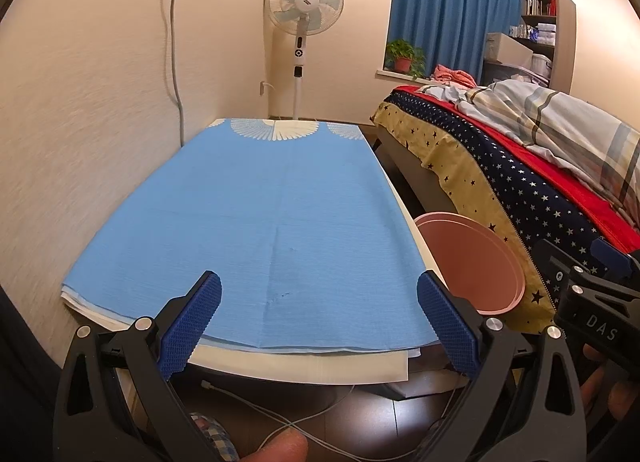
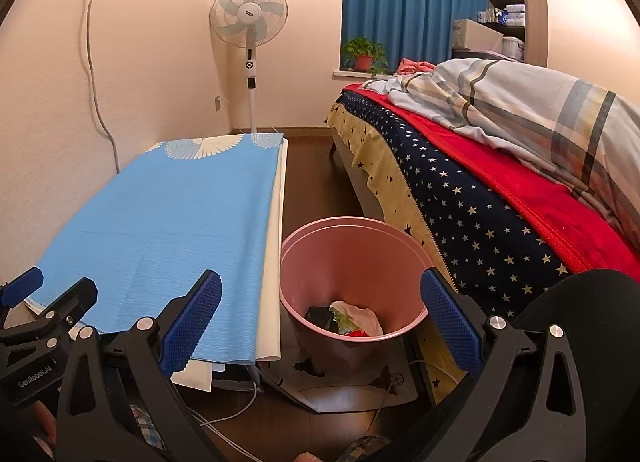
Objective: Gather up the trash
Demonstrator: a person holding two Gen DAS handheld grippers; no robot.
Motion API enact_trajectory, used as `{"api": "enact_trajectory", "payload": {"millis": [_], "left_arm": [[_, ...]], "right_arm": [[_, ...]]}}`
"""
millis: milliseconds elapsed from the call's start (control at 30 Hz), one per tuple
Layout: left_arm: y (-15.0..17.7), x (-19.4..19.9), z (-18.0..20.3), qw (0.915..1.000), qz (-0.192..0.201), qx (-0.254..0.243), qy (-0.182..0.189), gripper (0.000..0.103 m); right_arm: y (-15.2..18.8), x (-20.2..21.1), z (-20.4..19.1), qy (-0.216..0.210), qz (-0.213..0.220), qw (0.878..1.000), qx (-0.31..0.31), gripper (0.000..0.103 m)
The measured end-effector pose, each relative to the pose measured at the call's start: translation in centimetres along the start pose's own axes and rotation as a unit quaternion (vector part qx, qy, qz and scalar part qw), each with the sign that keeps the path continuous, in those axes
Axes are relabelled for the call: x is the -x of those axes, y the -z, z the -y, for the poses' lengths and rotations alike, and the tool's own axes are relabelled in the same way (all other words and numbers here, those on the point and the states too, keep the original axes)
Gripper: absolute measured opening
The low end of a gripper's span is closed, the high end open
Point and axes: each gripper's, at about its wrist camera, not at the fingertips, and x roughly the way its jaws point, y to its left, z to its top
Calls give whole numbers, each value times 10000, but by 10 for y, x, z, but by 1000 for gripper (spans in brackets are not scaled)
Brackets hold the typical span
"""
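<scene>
A pink trash bin [image 2: 352, 262] stands on the floor between the table and the bed; it also shows in the left wrist view [image 1: 472, 262]. Inside it lie crumpled pieces of trash [image 2: 352, 318], white, green, black and red. My right gripper [image 2: 320, 318] is open and empty, held above the near rim of the bin. My left gripper [image 1: 320, 318] is open and empty over the near edge of the blue tablecloth [image 1: 256, 222]. No loose trash shows on the cloth. The right gripper's body [image 1: 592, 302] appears at the right of the left wrist view.
The table [image 2: 160, 230] runs along the left wall. A bed [image 2: 500, 190] with star-patterned sheet and plaid quilt stands right of the bin. A standing fan [image 2: 249, 22] is at the far corner. White cables [image 1: 280, 418] lie on the dark floor under the table.
</scene>
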Motion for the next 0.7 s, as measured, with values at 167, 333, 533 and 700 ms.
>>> {"api": "enact_trajectory", "payload": {"millis": [167,333,533,700], "left_arm": [[0,0,2,10000,23,6,-8,95],[1,0,3,10000,38,20,1,95],[1,0,3,10000,37,25,11,95],[2,1,4,10000,34,19,15,95]], "right_arm": [[0,0,0,3,2,10000,3,98],[-1,1,-2,11,15,10000,26,98],[-1,1,-2,10,13,10000,21,98],[-1,1,-2,12,15,10000,22,98]]}}
